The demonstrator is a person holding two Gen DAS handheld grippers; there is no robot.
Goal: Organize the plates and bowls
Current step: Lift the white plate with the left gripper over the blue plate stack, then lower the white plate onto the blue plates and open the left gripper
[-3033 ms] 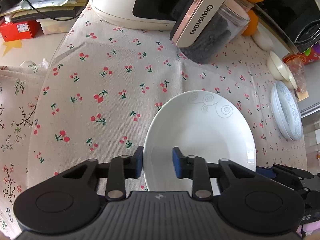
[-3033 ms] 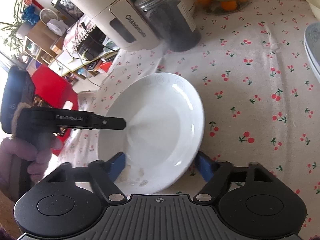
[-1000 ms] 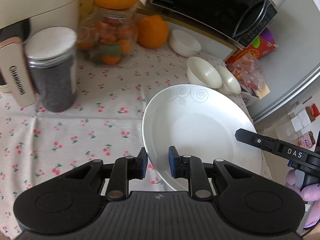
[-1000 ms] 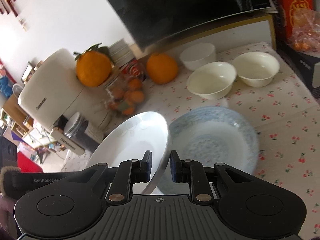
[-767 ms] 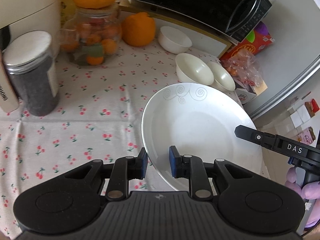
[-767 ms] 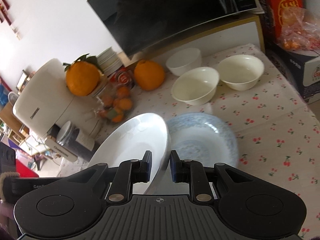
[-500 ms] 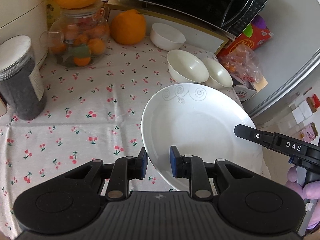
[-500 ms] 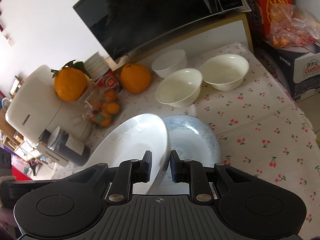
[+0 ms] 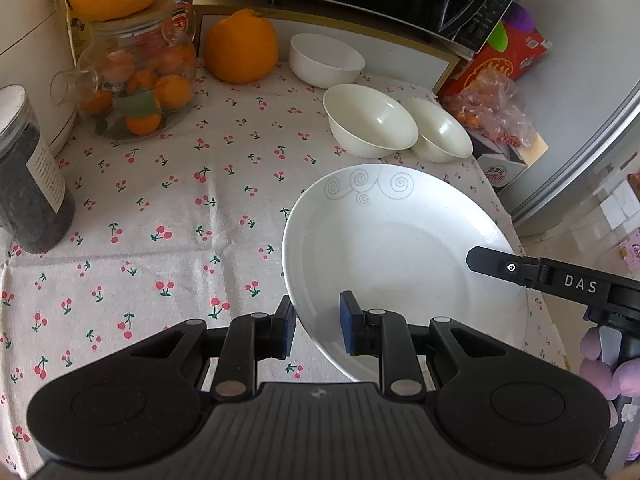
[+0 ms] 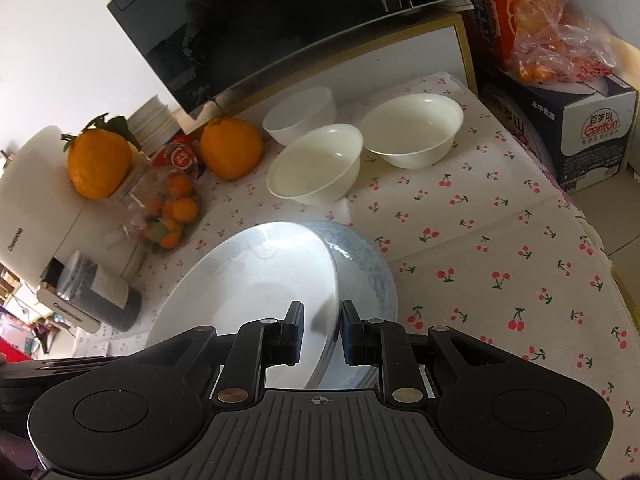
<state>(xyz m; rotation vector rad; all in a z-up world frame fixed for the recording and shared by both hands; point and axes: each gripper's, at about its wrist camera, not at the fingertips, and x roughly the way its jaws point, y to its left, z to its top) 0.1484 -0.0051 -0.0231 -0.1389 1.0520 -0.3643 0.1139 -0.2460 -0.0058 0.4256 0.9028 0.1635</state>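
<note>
A white plate (image 9: 400, 256) with a grey swirl pattern is held above the cherry-print tablecloth (image 9: 160, 208). My left gripper (image 9: 316, 328) is shut on its near-left rim. My right gripper (image 10: 320, 334) is shut on its opposite rim; the plate (image 10: 248, 292) shows tilted there. Under it lies a stack of blue-patterned plates (image 10: 368, 276). The right gripper's finger (image 9: 496, 266) reaches over the plate's right edge. Three white bowls stand behind: one at the back (image 9: 326, 60), one in the middle (image 9: 370, 120), one to the right (image 9: 440, 130).
A glass jar of small oranges (image 9: 136, 76), two large oranges (image 9: 240, 46), a dark jar (image 9: 24, 184) and a white appliance (image 10: 36, 208) stand on the left. A microwave (image 10: 280, 12) is at the back. Boxes (image 10: 576, 120) stand past the table's right edge.
Both grippers have carried the white plate from the left part of the table to the right, over the blue plates, and are lowering it a little closer to them.
</note>
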